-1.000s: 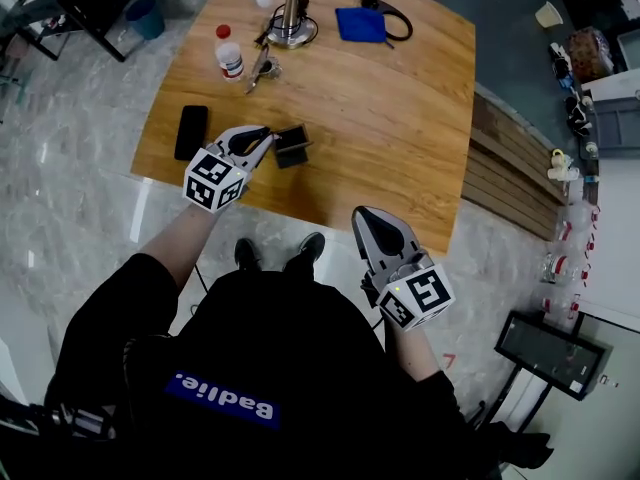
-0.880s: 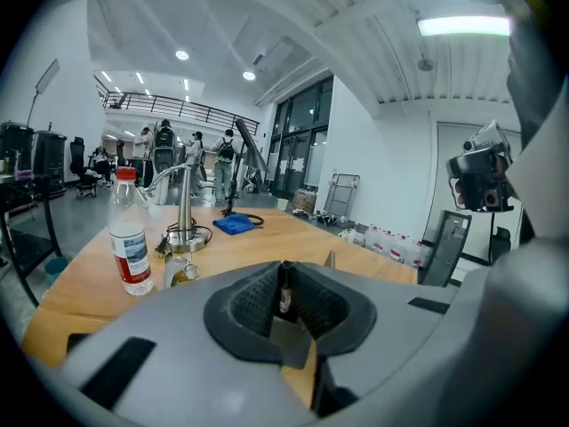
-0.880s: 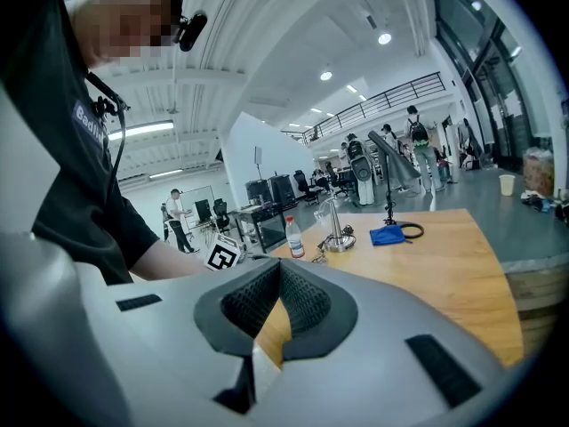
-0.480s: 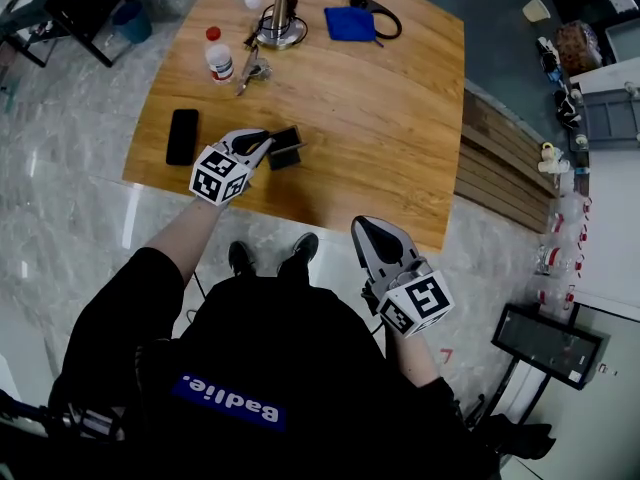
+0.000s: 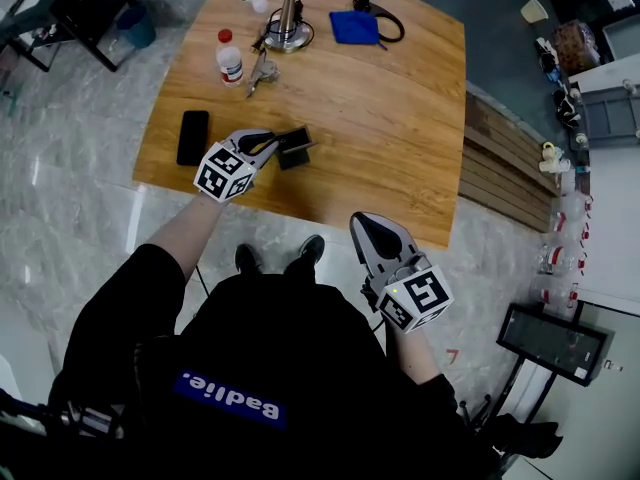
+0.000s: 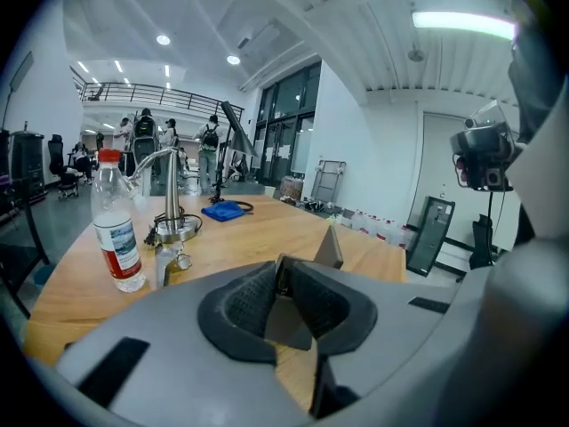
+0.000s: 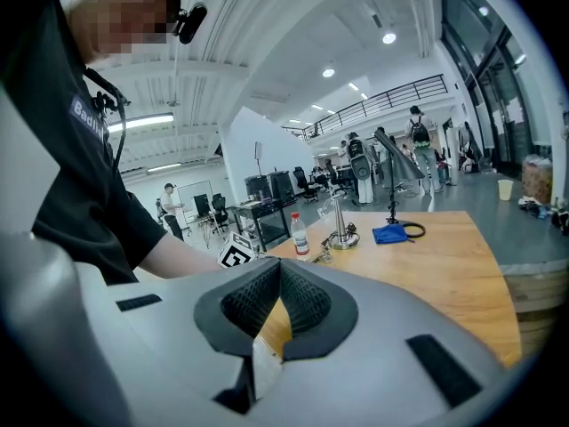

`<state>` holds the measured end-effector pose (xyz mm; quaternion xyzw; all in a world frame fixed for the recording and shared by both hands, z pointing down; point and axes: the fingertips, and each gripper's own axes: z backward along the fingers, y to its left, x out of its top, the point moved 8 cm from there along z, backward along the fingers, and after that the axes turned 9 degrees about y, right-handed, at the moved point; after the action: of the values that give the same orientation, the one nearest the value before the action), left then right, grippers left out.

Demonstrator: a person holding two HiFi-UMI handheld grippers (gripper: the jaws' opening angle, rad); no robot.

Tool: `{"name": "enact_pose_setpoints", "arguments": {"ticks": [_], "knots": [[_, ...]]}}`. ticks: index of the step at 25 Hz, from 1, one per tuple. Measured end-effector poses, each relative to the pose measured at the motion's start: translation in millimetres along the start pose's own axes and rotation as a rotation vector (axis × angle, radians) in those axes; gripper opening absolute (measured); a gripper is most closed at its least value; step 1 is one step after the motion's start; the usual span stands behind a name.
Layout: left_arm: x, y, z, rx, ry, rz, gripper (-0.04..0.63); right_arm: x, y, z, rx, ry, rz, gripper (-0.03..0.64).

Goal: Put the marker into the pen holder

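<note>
A small dark pen holder [image 5: 295,152] stands on the wooden table [image 5: 390,118] near its front edge. It shows as a grey box [image 6: 328,247] just past the jaws in the left gripper view. My left gripper [image 5: 272,143] sits right beside it on the left, shut on a thin dark marker [image 6: 280,274]. Only the marker's end shows between the pads. My right gripper [image 5: 372,230] hangs off the table's front edge over the floor, shut with nothing in it.
A black phone [image 5: 192,136] lies left of the left gripper. At the far end stand a water bottle [image 5: 230,60], a metal lamp stand [image 5: 288,20], a metal clip [image 5: 262,70] and a blue cloth [image 5: 356,26] with a black cable [image 5: 392,26].
The head camera has shifted a little. Both grippers keep about the same places, the left one still beside the pen holder.
</note>
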<state>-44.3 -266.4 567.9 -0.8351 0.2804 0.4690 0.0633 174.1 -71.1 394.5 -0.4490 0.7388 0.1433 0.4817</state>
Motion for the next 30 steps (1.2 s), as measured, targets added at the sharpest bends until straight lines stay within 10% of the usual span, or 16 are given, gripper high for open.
{"name": "enact_pose_setpoints", "arguments": {"ticks": [10,22,30], "knots": [[19,-40,75,-0.002,-0.075,-0.027,0.049,-2,26,-29,0.051,-0.022,0.012,0.002],[82,-150,181,-0.098,-0.358,-0.103,0.011,19,56,-37,0.123,-0.089,0.079,0.002],[78,-161,185,-0.097,-0.356,-0.079,0.009,25,69,-41,0.173,-0.125,0.129,0.002]]}}
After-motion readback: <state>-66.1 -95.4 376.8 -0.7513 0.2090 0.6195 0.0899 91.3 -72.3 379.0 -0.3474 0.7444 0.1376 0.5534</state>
